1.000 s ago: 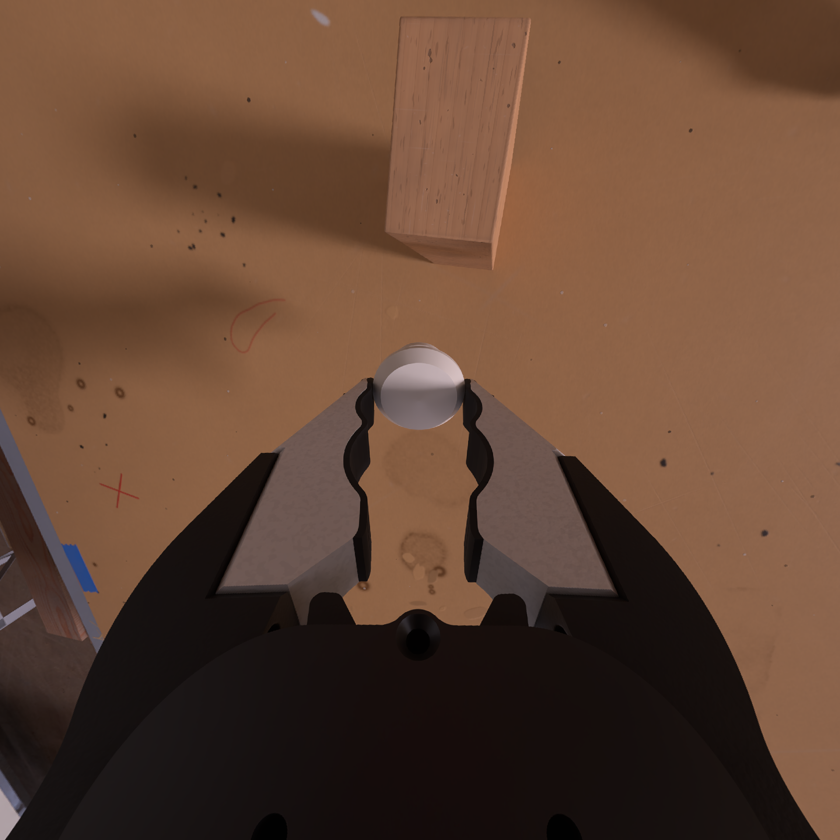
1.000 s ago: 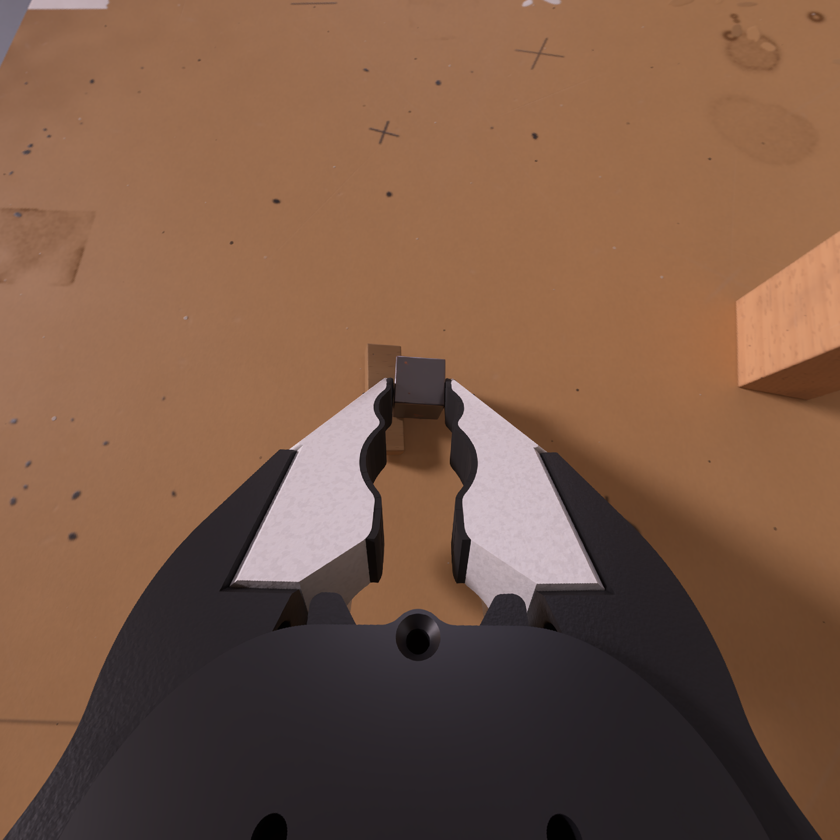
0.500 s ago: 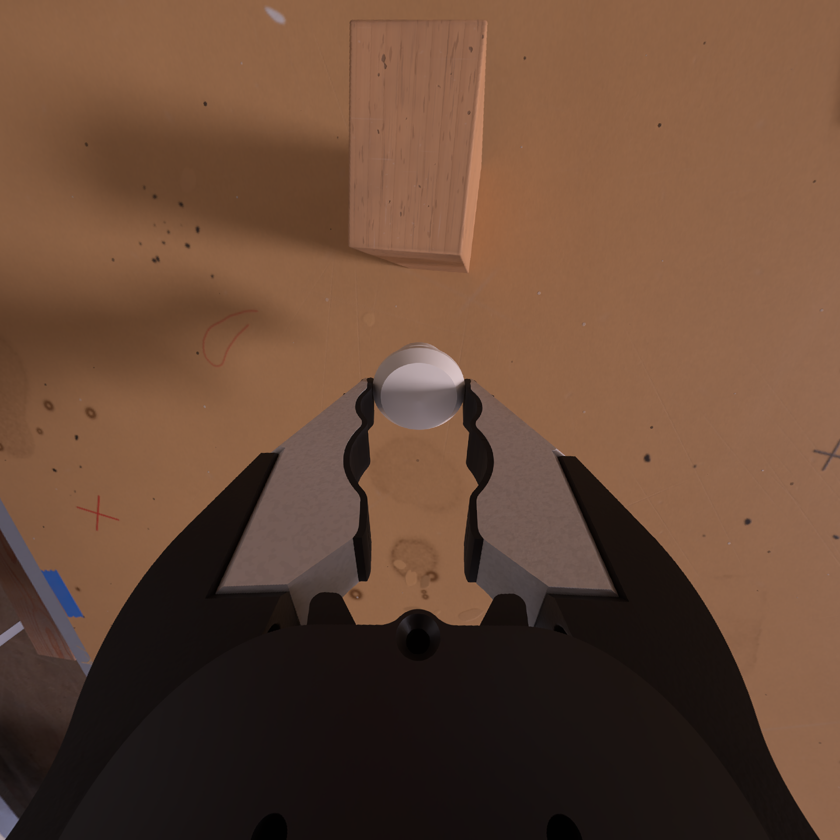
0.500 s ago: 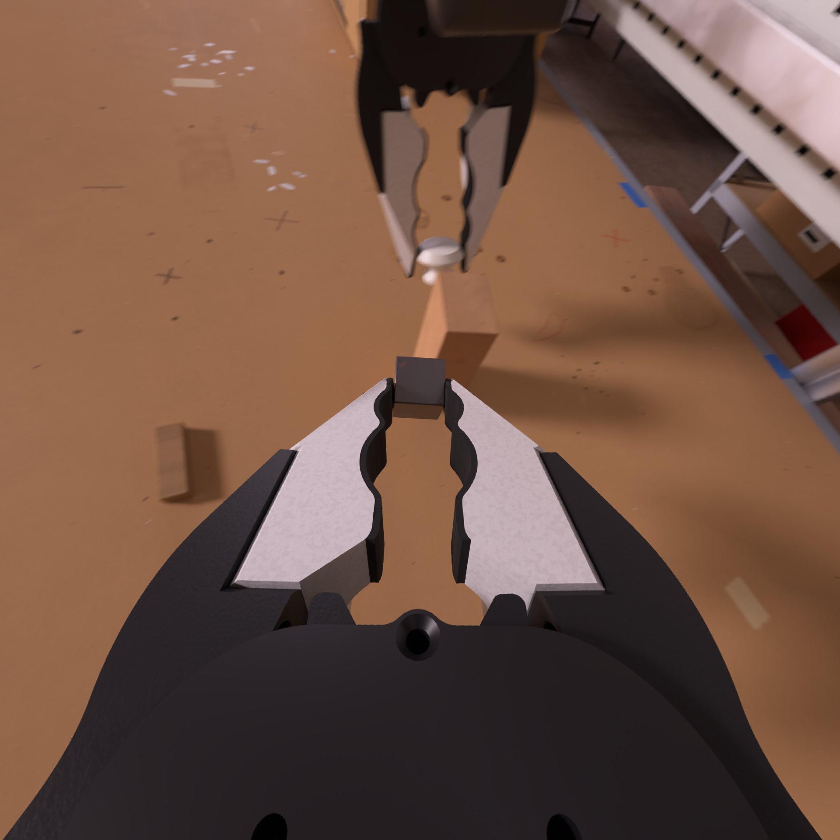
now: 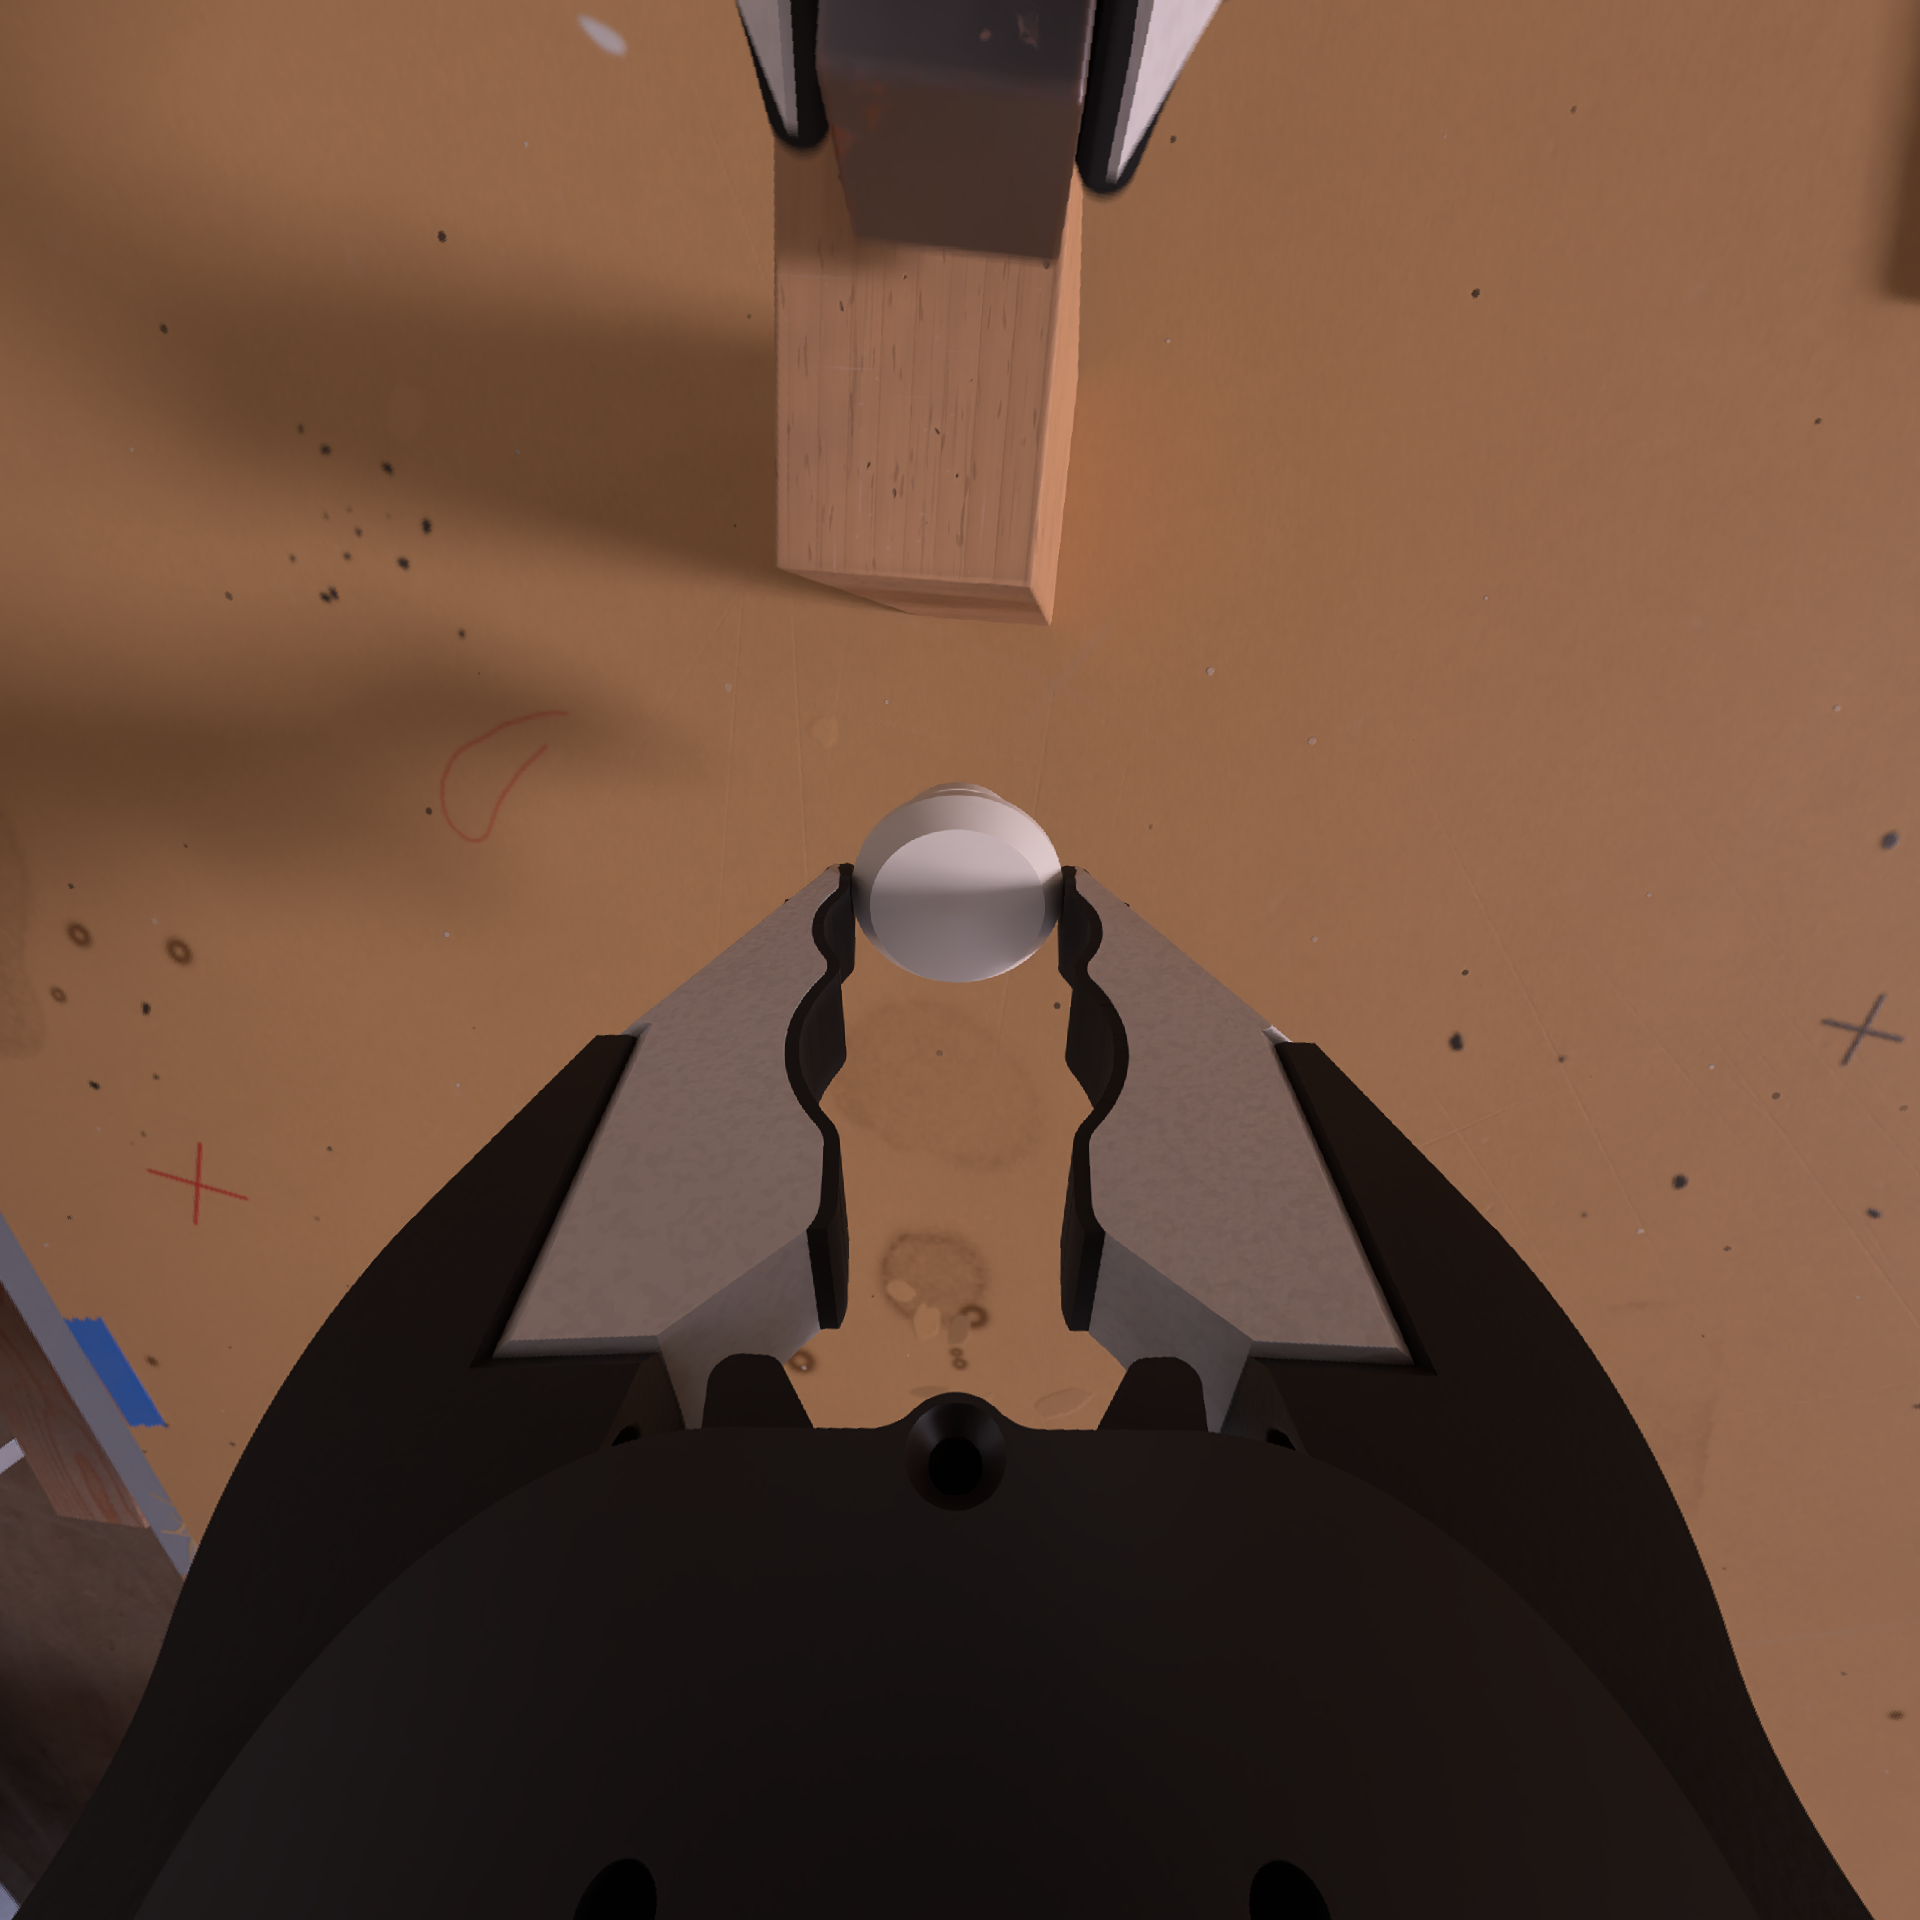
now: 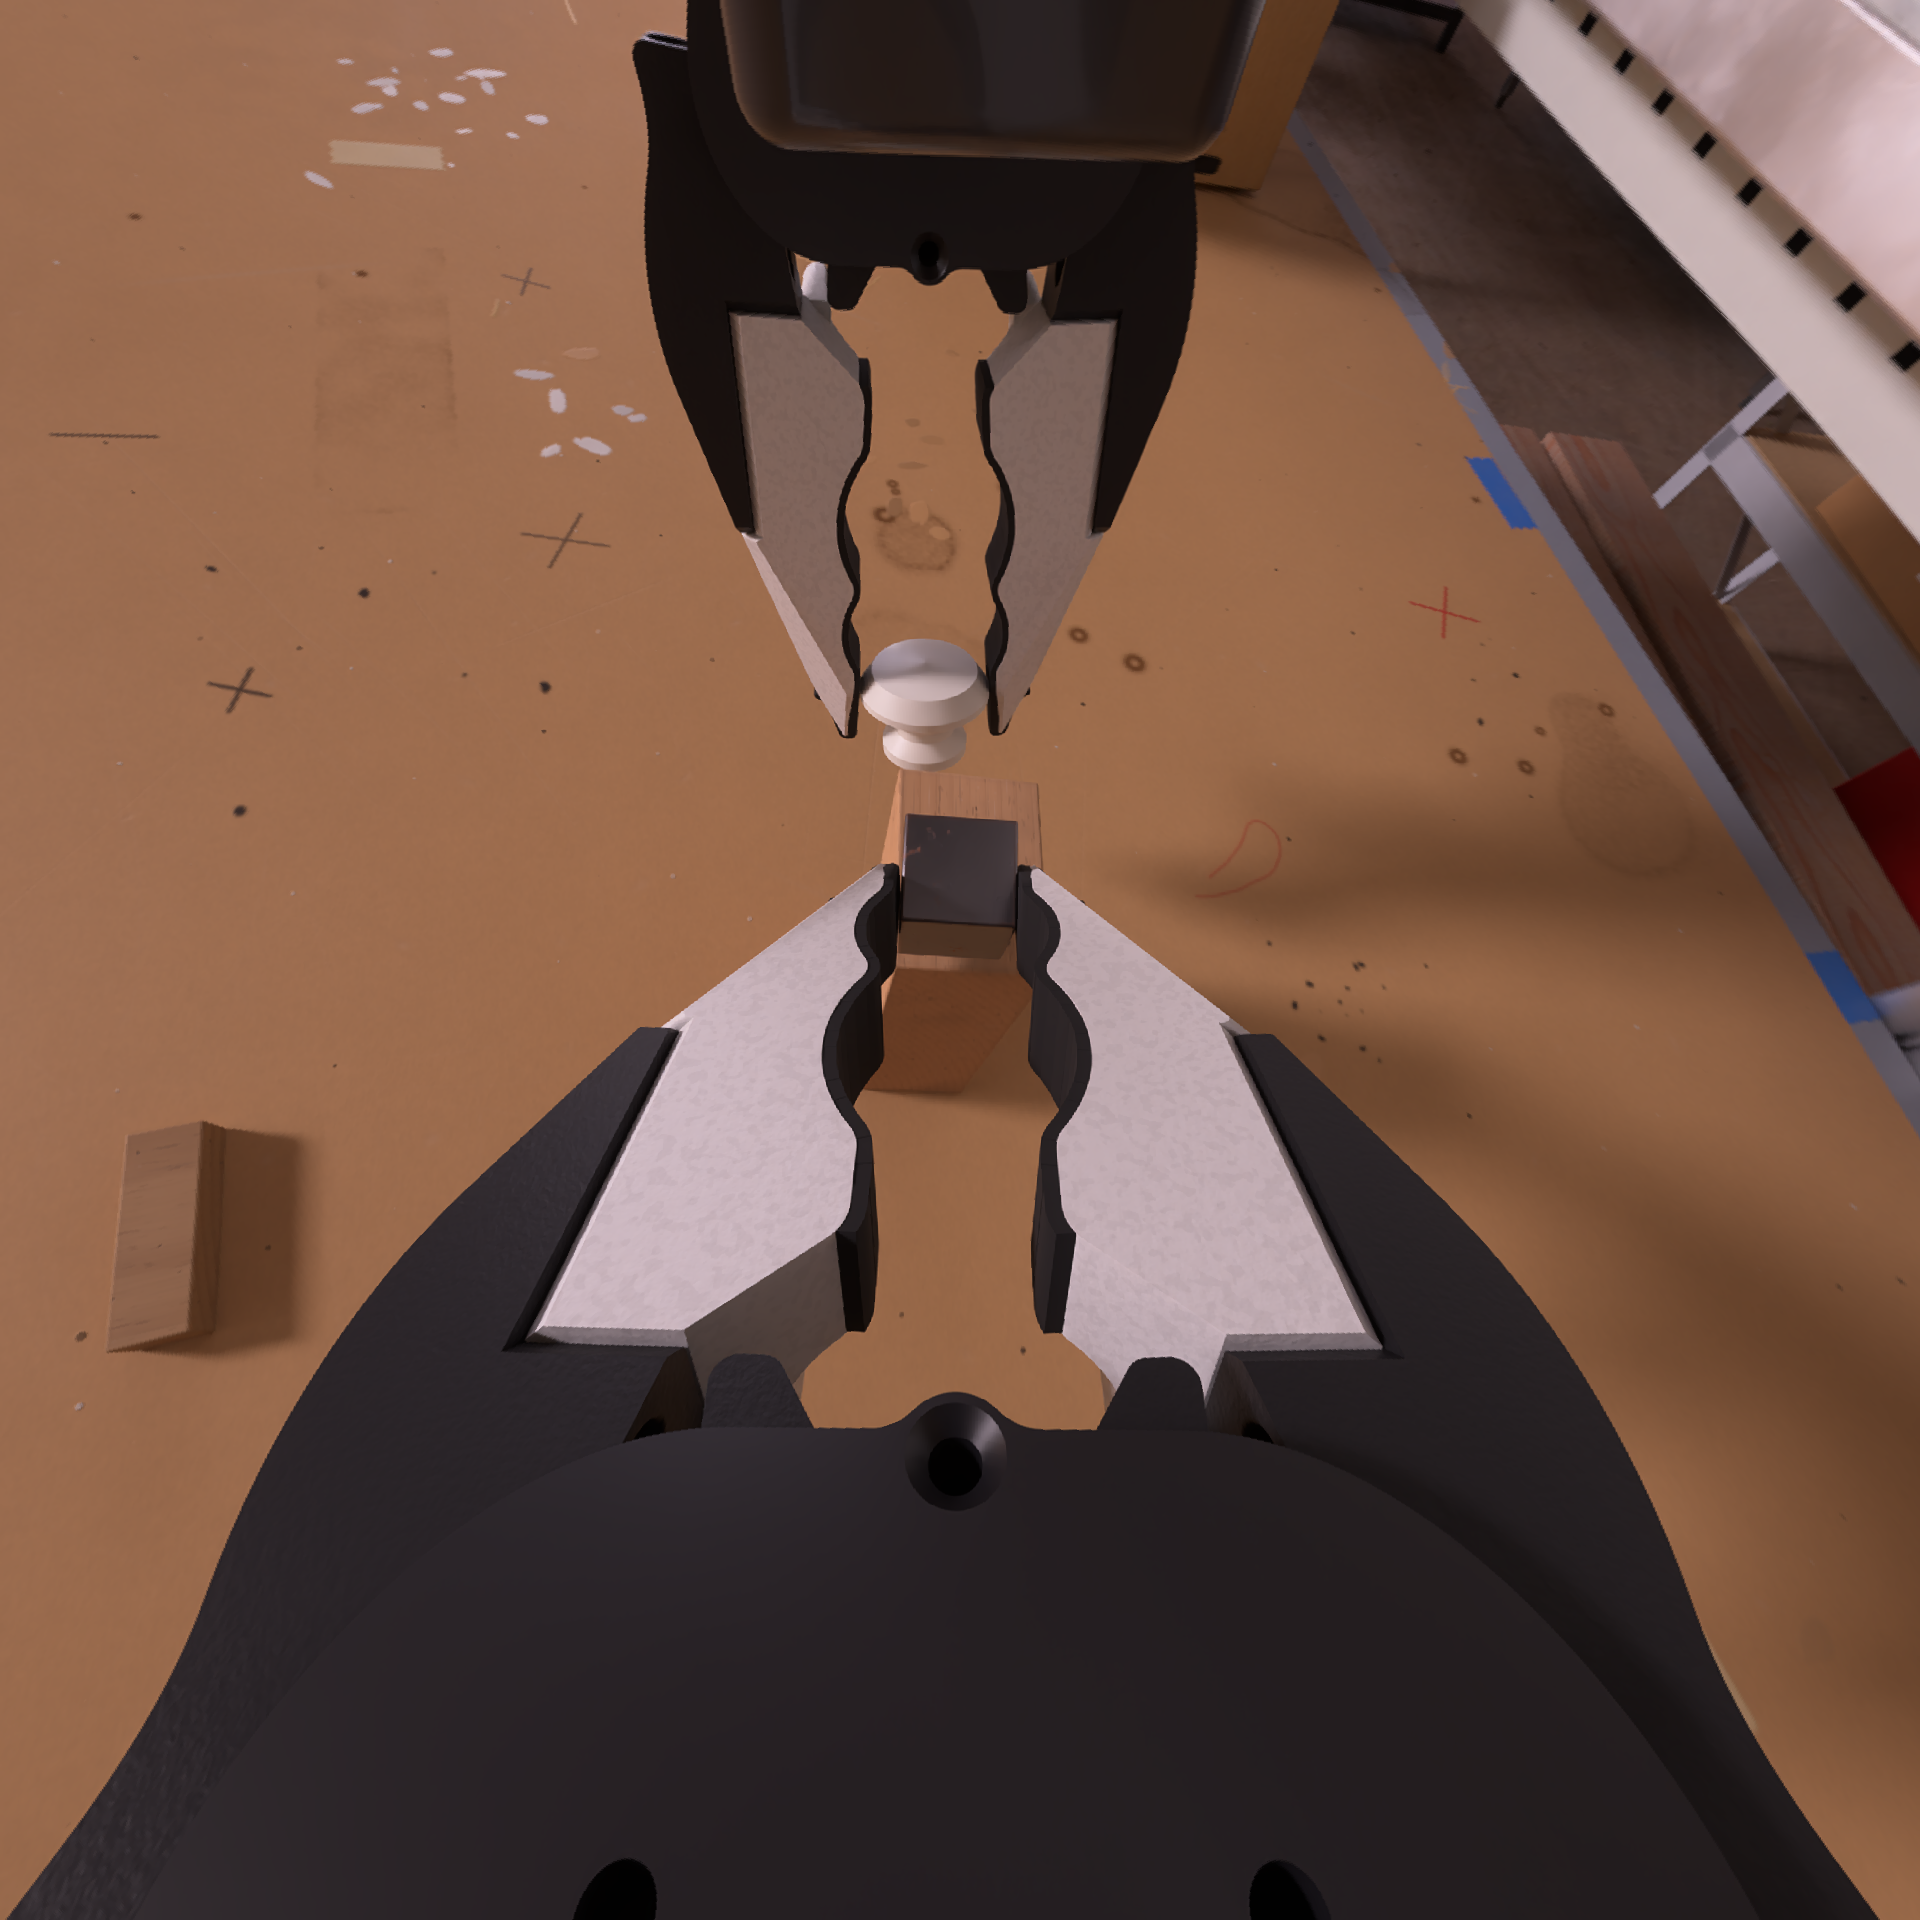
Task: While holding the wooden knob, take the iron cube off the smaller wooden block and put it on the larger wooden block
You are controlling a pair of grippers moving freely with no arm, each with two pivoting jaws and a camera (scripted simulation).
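My left gripper [image 5: 956, 899] is shut on the pale wooden knob [image 5: 954, 899] and holds it above the brown table. It also shows in the right wrist view [image 6: 923, 717], pointing down with the knob [image 6: 923, 688]. My right gripper [image 6: 958, 883] is shut on the dark iron cube [image 6: 958, 871], over the near end of the larger wooden block [image 6: 951, 1023]. In the left wrist view the cube [image 5: 951, 156] hangs over the far end of that block [image 5: 914, 436], between the right gripper's fingertips [image 5: 790, 94]. The smaller wooden block [image 6: 166, 1236] lies bare at the left.
A metal shelf rack [image 6: 1704, 416] with boards and boxes runs along the right edge of the table in the right wrist view; its corner shows in the left wrist view [image 5: 62, 1434]. Pen crosses, stains and specks mark the table [image 6: 312, 831].
My right gripper carried the iron cube away from the smaller block, swung toward the larger block and closed in until the cube is over it. The left gripper drifted slightly, still holding the knob.
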